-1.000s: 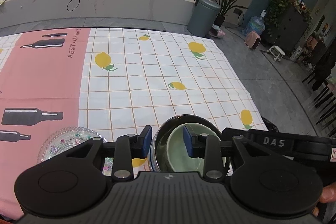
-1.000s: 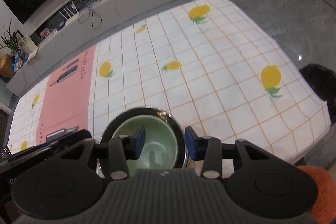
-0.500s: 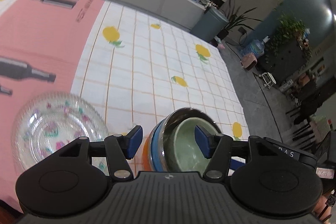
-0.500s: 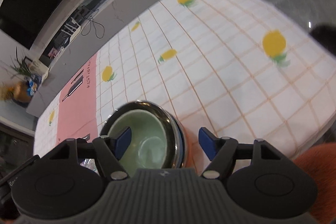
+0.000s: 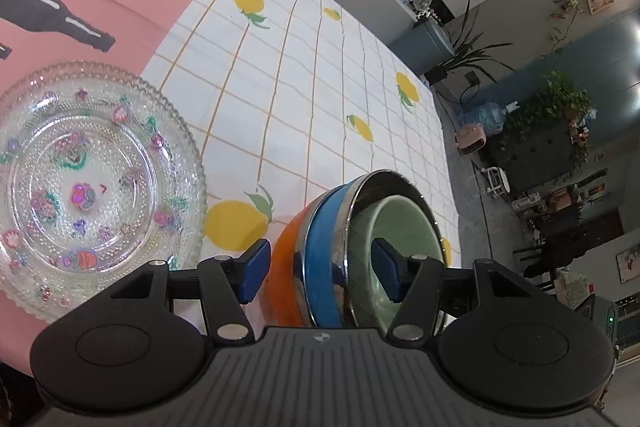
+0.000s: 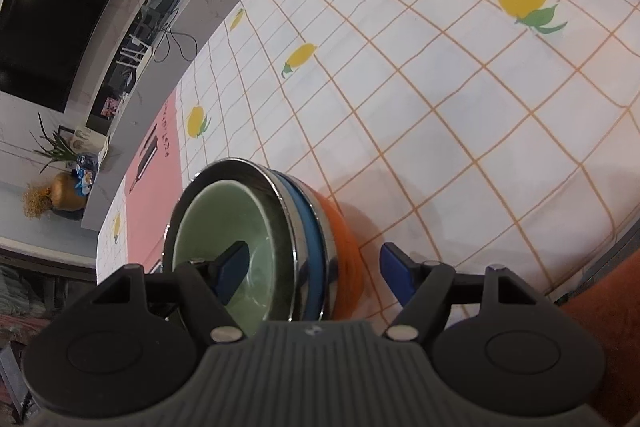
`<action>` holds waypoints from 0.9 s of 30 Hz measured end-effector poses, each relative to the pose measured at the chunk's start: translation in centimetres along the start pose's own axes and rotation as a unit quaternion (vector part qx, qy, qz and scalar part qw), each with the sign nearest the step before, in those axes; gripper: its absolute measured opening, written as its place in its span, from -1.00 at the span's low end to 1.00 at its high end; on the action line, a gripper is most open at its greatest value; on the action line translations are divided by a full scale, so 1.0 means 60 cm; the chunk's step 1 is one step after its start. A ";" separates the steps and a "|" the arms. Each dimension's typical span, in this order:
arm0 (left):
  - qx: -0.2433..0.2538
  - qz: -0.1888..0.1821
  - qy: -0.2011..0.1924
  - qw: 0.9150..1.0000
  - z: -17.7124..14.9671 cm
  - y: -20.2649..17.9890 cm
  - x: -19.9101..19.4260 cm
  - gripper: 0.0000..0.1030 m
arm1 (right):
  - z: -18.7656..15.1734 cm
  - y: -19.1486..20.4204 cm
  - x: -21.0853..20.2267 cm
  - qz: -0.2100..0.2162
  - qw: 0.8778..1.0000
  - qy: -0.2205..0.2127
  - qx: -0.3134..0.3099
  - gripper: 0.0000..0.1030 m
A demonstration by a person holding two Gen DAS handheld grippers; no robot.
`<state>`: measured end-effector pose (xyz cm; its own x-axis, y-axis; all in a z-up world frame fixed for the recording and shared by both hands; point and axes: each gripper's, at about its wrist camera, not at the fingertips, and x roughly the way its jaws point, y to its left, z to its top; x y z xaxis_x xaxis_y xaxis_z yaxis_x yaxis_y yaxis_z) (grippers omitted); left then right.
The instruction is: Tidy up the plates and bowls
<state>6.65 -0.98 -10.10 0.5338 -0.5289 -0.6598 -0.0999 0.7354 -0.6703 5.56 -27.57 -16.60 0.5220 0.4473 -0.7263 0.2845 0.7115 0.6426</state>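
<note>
The nested stack of bowls (image 5: 340, 251), a green one inside steel, blue and orange ones, is sitting on the table (image 5: 320, 99) beside the glass plate (image 5: 92, 183), its near side hidden behind both tools. The left gripper (image 5: 320, 269) and right gripper (image 6: 316, 273) are each straddling a rim with jaws standing wide, 1 pad inside the green bowl, 1 outside, neither pressing. Whether the stack's base is lying flat is hard to make out.

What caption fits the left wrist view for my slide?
Left gripper open astride the rim of nested orange, blue, steel and green bowls, beside a beaded clear glass plate on a lemon-print tablecloth.
</note>
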 end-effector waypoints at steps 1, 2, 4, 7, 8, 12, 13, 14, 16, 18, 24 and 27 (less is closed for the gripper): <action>0.000 0.002 0.002 1.000 -0.001 -0.001 0.003 0.30 | 0.000 -0.002 0.004 0.003 1.000 0.003 0.002 0.38; 0.001 0.002 0.004 1.000 -0.002 -0.001 0.007 0.30 | 0.001 -0.005 0.008 0.007 1.000 0.006 0.007 0.38; 0.002 0.005 0.008 1.000 -0.002 -0.002 0.014 0.30 | 0.000 -0.018 0.013 0.014 1.000 0.014 0.018 0.37; 0.008 0.007 0.012 1.000 -0.005 0.000 0.023 0.30 | 0.002 -0.025 0.021 0.012 0.999 0.020 0.023 0.35; 0.005 0.005 0.014 1.000 -0.005 0.001 0.027 0.31 | 0.005 -0.027 0.023 0.013 0.999 0.022 0.022 0.35; 0.000 0.006 0.022 1.000 -0.005 0.002 0.040 0.31 | 0.006 -0.039 0.036 0.025 0.998 0.036 0.038 0.32; 0.001 0.006 0.023 1.000 -0.005 0.002 0.043 0.31 | 0.006 -0.042 0.039 0.025 0.998 0.038 0.042 0.26; 0.000 0.005 0.025 1.000 -0.005 0.003 0.046 0.31 | 0.006 -0.042 0.040 0.023 0.998 0.038 0.039 0.23; -0.003 0.005 0.027 1.000 -0.005 0.003 0.052 0.30 | 0.006 -0.041 0.042 0.025 0.998 0.038 0.034 0.22; 0.007 0.014 0.030 0.999 -0.006 -0.002 0.056 0.24 | 0.005 -0.041 0.045 0.031 0.998 0.040 0.032 0.23; 0.013 0.015 0.039 0.999 -0.006 -0.004 0.059 0.17 | 0.005 -0.047 0.046 0.050 0.998 0.039 0.031 0.06; 0.012 0.018 0.041 0.999 -0.004 -0.005 0.060 0.17 | 0.003 -0.045 0.045 0.050 0.998 0.037 0.026 0.06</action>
<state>8.37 -3.21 -12.33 0.4603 -0.5343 -0.7090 -0.0974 0.7634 -0.6385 6.34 -28.35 -20.27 0.4902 0.5547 -0.6723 0.2754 0.6333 0.7233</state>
